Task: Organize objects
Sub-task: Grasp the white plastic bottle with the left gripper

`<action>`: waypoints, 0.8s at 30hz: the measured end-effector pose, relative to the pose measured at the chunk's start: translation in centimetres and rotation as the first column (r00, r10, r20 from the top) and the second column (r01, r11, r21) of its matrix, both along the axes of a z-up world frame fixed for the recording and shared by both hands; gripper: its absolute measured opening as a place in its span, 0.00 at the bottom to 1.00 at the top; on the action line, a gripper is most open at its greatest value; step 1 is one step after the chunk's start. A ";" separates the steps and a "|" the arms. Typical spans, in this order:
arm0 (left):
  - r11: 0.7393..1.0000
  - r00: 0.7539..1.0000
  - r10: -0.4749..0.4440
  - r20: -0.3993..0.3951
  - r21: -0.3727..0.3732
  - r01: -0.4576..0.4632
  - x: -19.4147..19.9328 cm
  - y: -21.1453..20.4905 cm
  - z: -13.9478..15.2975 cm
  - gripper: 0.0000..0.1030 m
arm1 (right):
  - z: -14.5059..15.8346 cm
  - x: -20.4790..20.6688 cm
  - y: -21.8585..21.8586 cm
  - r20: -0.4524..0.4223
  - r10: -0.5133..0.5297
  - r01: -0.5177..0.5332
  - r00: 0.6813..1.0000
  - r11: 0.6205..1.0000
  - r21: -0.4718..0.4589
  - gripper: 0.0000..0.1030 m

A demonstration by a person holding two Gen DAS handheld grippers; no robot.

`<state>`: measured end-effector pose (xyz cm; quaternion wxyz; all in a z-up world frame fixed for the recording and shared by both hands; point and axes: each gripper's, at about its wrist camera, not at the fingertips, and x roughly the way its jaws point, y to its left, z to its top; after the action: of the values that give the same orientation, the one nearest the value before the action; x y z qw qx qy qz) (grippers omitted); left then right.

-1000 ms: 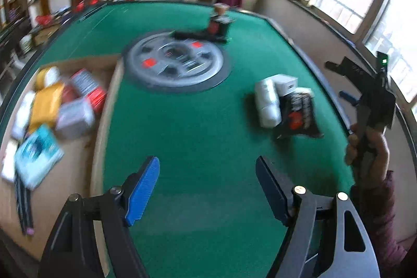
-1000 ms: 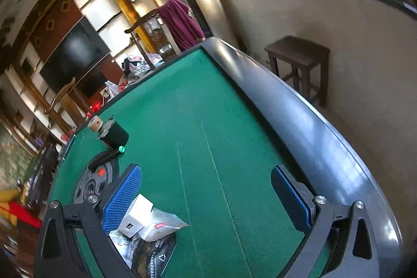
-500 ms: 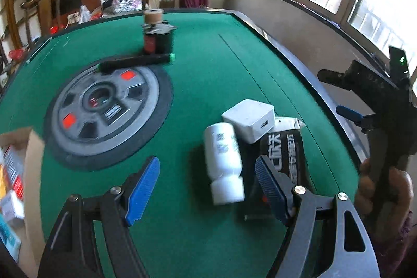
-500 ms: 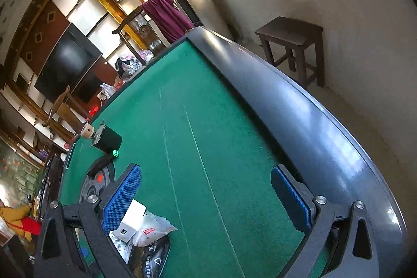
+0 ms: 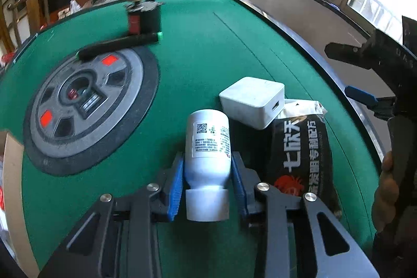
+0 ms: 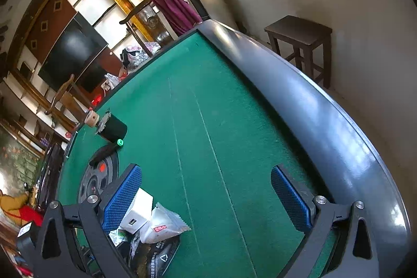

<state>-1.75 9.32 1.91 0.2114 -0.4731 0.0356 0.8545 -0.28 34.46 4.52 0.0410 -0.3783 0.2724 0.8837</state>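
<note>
The white bottle (image 5: 207,147) is lying on its side on the green worktop (image 5: 203,48), cap end toward me, and I am closing my left claw (image 5: 207,184) around it: the blue pads (image 5: 174,185) are sitting against both flanks just above the neck, where the body is widest and a pinch should be least likely to slip off, so I judge this a grip being taken rather than one finished. I am aiming it along the bottle's length because the bottle is lying that way. Just beside it to the right, the white charger block (image 5: 251,100) is resting partly on top of the black snack packet (image 5: 299,155), and a clear pale sachet (image 6: 163,224) is poking out beneath the block, so the loose things are forming one small heap near the worktop's right rim. My right claw (image 6: 206,197) is hanging spread wide over bare felt with nothing between its pads, probably kept clear while the left one works. I am counting one bottle, one charger block, one black packet and one sachet in the heap. Farther off I am counting one round grey panel (image 5: 86,106) set in the felt, one dark rod with a green tip (image 5: 120,44) lying at its edge, and one dark cylinder (image 5: 143,18) standing behind it.
</note>
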 end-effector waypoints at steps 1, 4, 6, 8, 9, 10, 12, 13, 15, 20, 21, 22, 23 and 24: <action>1.000 1.000 0.007 0.008 0.006 -0.007 0.2 -0.4 0.0 0.32 | 0.0 -0.1 -0.1 0.002 0.001 -0.001 1.000 1.000 0.003 0.98; 1.000 1.000 0.017 0.002 -0.002 -0.017 0.6 -1.0 -0.1 0.32 | -0.2 -0.1 -0.3 0.007 0.008 -0.008 1.000 1.000 0.005 0.98; 0.999 0.999 0.032 0.005 -0.017 -0.032 0.4 -0.9 -0.2 0.32 | -0.3 -0.3 -0.6 0.013 0.015 -0.015 1.000 1.000 0.007 0.98; 0.998 0.999 0.048 -0.004 -0.028 -0.049 0.2 -0.6 -0.2 0.32 | -0.5 -0.4 -0.9 0.018 0.027 -0.027 0.999 1.000 0.013 0.98; 0.998 0.999 0.047 -0.009 -0.034 -0.047 0.2 -0.5 -0.2 0.32 | -0.5 -0.4 -1.0 0.018 0.031 -0.031 0.999 0.999 0.017 0.98; 0.998 0.999 0.046 -0.014 -0.038 -0.046 0.4 -0.4 -0.2 0.32 | -0.4 -0.5 -1.2 0.017 0.036 -0.036 0.999 0.999 0.026 0.98; 0.999 0.999 0.047 0.004 -0.002 -0.047 0.7 -1.2 0.1 0.32 | -0.4 -0.5 -1.4 0.014 0.041 -0.041 0.999 0.998 0.045 0.98; 0.999 0.999 0.051 0.005 0.013 -0.051 1.0 -1.7 0.4 0.32 | -0.3 -0.5 -1.5 0.013 0.044 -0.044 0.999 0.998 0.053 0.98; 0.998 0.998 0.062 -0.023 0.025 -0.061 2.1 -3.1 1.4 0.32 | -0.4 -0.6 -1.7 0.017 0.046 -0.047 0.999 0.997 0.064 0.98; 0.993 0.990 0.110 -0.086 0.057 -0.106 5.8 -7.2 4.2 0.32 | -0.8 -0.8 -1.6 0.030 0.047 -0.048 0.998 0.997 0.056 0.98; 0.991 0.988 0.127 -0.091 0.065 -0.121 6.4 -8.0 4.4 0.32 | -0.9 -0.8 -1.6 0.035 0.043 -0.045 0.998 0.997 0.059 0.98; 0.986 0.985 0.151 -0.086 0.078 -0.145 7.0 -9.1 4.6 0.32 | -1.1 -0.8 -1.5 0.041 0.040 -0.042 0.998 0.998 0.056 0.98; 0.983 0.982 0.169 -0.083 0.082 -0.162 7.2 -9.8 4.7 0.32 | -1.3 -0.8 -1.5 0.047 0.037 -0.039 0.998 0.998 0.052 0.98; 0.980 0.979 0.189 -0.082 0.078 -0.182 7.6 -10.5 4.6 0.32 | -1.6 -0.9 -1.4 0.056 0.032 -0.035 0.998 0.998 0.050 0.98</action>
<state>5.86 -1.20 6.51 0.1454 -0.4281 -0.0293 0.8915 -1.16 33.03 2.89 0.0433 -0.4058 0.2424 0.8802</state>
